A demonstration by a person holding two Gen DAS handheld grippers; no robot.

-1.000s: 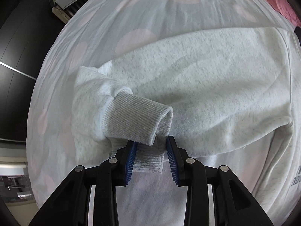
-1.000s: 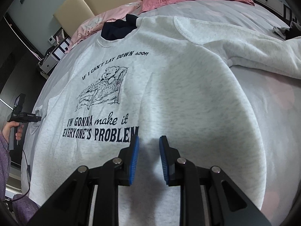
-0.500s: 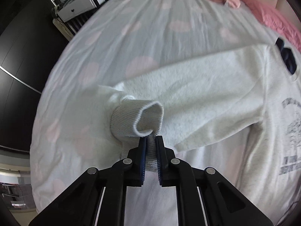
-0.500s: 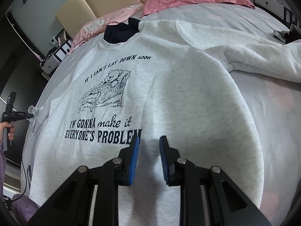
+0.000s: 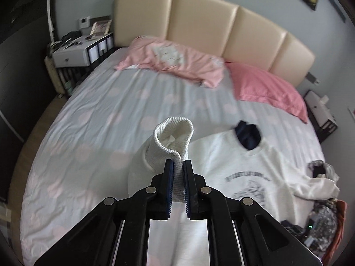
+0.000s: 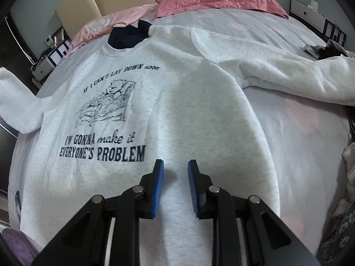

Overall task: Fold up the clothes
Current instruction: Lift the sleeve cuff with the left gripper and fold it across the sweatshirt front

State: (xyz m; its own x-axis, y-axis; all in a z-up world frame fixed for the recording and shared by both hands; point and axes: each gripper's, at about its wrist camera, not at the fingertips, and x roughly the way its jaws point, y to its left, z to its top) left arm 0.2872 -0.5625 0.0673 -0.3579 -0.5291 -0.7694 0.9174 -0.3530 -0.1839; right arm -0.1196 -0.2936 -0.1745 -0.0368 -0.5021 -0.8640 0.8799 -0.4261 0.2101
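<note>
A light grey sweatshirt [image 6: 188,115] with a bear drawing and dark lettering lies face up on the bed. My left gripper [image 5: 178,163] is shut on the ribbed cuff [image 5: 172,139] of one sleeve and holds it high above the bedspread, the sleeve hanging below. In the right wrist view that raised sleeve [image 6: 15,102] shows at the left edge. My right gripper [image 6: 175,166] hovers over the lower front of the sweatshirt, jaws apart with nothing between them. The other sleeve [image 6: 288,77] stretches out to the right.
A dark garment [image 6: 128,36] lies at the sweatshirt's collar. Pink pillows [image 5: 268,88] and a beige headboard [image 5: 199,22] stand at the bed's head. A bedside table [image 5: 82,48] is on the left, a heap of clothes [image 5: 321,210] at the right edge.
My left gripper closed on the sleeve cuff and lifted it well above the bed, tilting up so the headboard came into view. The right gripper stayed in place.
</note>
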